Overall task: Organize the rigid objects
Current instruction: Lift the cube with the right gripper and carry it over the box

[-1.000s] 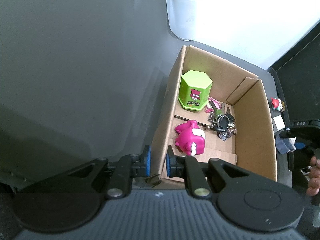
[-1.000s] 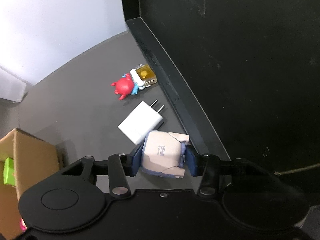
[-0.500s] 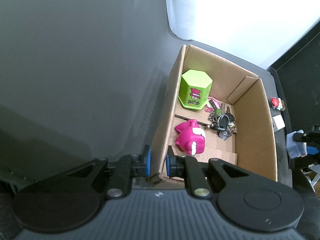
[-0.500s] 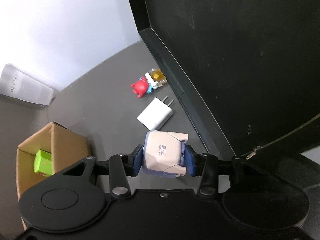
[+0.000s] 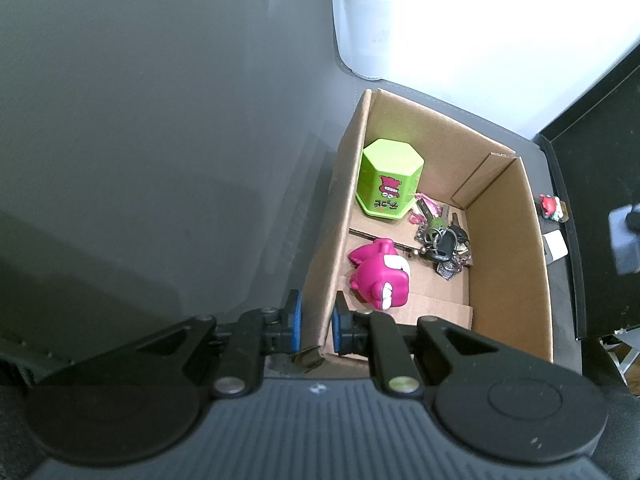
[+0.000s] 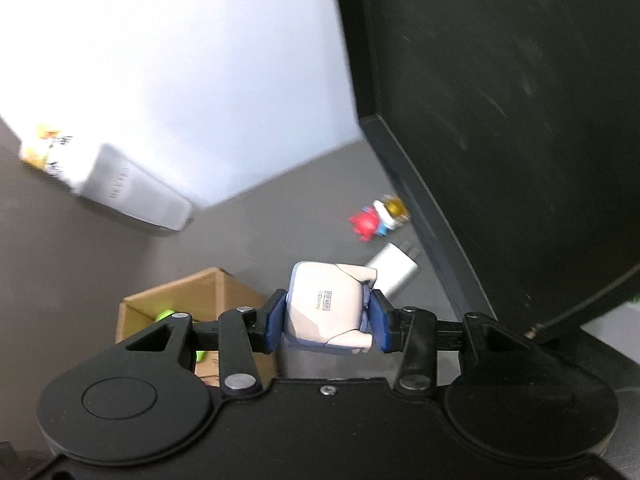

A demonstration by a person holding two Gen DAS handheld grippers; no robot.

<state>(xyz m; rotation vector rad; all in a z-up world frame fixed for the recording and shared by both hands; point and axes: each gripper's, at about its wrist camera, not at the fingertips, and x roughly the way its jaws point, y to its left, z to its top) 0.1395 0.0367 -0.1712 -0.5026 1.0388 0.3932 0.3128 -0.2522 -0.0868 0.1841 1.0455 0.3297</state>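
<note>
Figurine [image 6: 326, 307] clamped in R gripper [image 6: 327, 320]; L gripper [image 5: 316, 326] pinches box wall [image 5: 320, 300].

Hexagonal tub [image 5: 390, 180], toy [image 5: 380, 274] and keys [image 5: 442, 240] inside box [image 5: 508, 248]; charger [image 5: 555, 243] beside it.

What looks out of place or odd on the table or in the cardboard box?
Two things still lie loose on the table outside the cardboard box: a red figurine and a white charger plug, both beside the black panel. Inside the box, the pink toy lies tipped on its side. Nothing looks spilled or broken.
</note>
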